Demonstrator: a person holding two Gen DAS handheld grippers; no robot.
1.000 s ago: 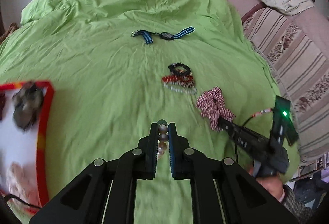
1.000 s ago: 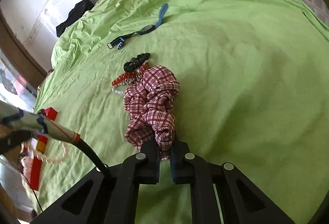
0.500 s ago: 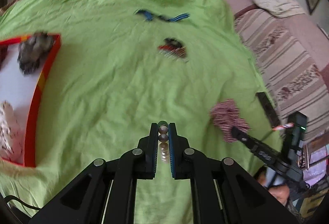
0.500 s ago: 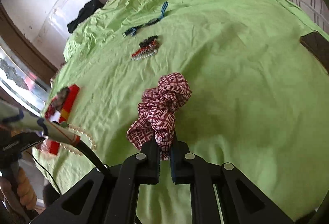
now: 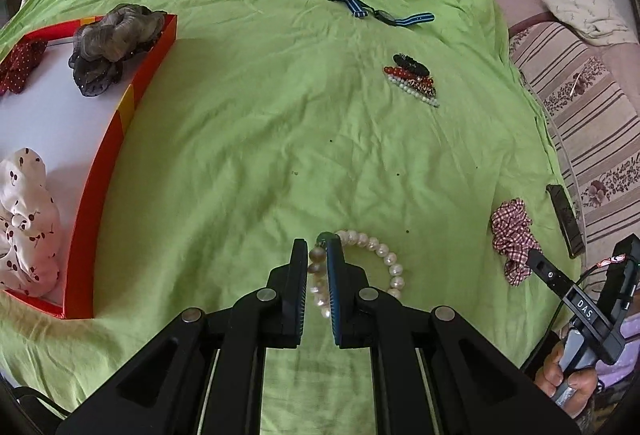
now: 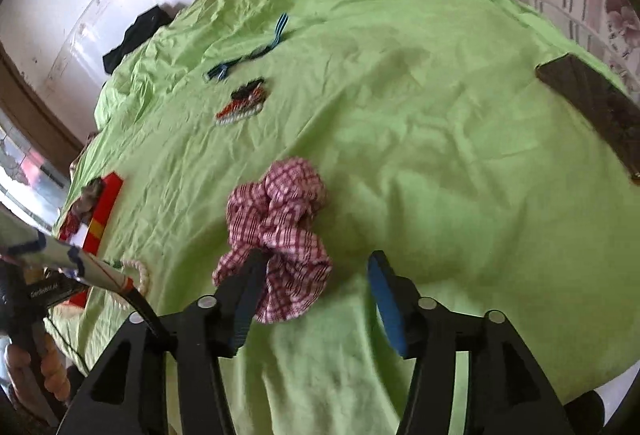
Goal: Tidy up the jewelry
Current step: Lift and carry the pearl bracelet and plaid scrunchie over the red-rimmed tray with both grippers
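My left gripper (image 5: 317, 249) is shut on a white pearl bracelet (image 5: 384, 259) with a green bead; the loop lies on the green bedsheet (image 5: 248, 163) right of the fingers. A red-rimmed box (image 5: 120, 123) with a white floor sits at the left. In the right wrist view my right gripper (image 6: 316, 259) has its jaws opening around a red-and-white checked scrunchie (image 6: 280, 203). The scrunchie rests on the sheet against the left finger, well apart from the blue pad of the right one. The same scrunchie (image 5: 514, 235) shows at the right of the left wrist view.
The box holds a grey scrunchie (image 5: 112, 35), a white printed one (image 5: 24, 203) and a red dotted one (image 5: 18, 67). A blue-striped watch (image 5: 384, 13) and a pile of bead bracelets (image 5: 412, 79) lie farther up. A dark flat case (image 6: 592, 103) lies by the bed's right edge.
The left gripper came down with the pearl bracelet, whose loop now lies on the sheet. The right gripper carried the checked scrunchie toward the near edge, then its jaws spread apart.
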